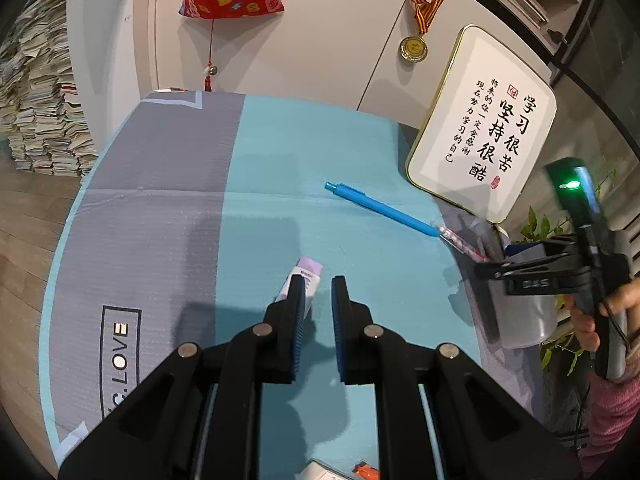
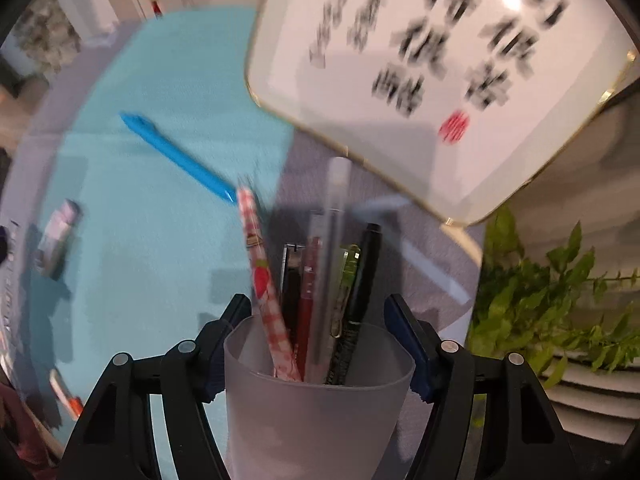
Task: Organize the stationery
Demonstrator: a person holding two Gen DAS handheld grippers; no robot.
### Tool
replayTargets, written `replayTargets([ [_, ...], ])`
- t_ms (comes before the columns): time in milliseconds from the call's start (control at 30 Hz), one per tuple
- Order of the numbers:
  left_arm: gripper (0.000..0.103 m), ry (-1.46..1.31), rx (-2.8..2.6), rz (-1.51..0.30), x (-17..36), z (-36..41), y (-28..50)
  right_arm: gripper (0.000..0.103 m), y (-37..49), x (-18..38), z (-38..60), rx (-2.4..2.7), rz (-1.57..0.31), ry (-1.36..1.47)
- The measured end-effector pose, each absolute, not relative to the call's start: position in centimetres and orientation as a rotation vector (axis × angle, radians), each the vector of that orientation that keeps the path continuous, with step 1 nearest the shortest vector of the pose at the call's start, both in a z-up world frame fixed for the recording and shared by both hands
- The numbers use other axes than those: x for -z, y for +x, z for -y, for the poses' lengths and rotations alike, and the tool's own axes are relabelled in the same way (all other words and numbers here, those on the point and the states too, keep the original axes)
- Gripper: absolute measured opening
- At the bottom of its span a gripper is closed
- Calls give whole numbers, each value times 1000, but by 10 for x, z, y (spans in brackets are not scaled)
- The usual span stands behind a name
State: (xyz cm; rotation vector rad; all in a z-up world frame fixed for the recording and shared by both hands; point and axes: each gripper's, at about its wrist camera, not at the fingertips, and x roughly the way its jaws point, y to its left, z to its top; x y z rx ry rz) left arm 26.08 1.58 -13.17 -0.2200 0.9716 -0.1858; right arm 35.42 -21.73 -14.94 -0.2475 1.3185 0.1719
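Right gripper: jaws clamped on either side of a frosted translucent plastic cup, pads pressing its walls. Cup holds a red-checked strawberry pen, a dark red pen, a clear pen, and a black pen.

Left gripper: jaws nearly closed, narrow gap, nothing between them. Just beyond the left finger lies a small white tube with lilac cap, on the mat.

Blue plastic pen lies loose mid-mat, well apart from the tube.

Surface: teal-and-grey fabric mat. White gold-edged calligraphy plaque leans at the far edge. Small orange-tipped item at the near edge, possibly a marker. Green plant beside. Stacked papers against the wall.
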Motion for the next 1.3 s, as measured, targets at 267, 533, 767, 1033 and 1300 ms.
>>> replayTargets([
  [267, 11, -202, 215, -984, 132, 1, 255, 70, 284, 108, 216, -177, -877, -209],
  [533, 11, -168, 235, -1021, 139, 20, 250, 70, 259, 134, 249, -170, -792, -47],
  [767, 13, -158, 239, -1069, 152, 30, 251, 71, 215, 124, 254, -118, -453, -71],
  [1033, 13, -134, 247, -1084, 156, 40, 249, 71, 201, 140, 253, -109, -465, -117],
  [1300, 13, -106, 271, -1093, 158, 59, 248, 71, 160, 144, 264, -84, -444, -113],
])
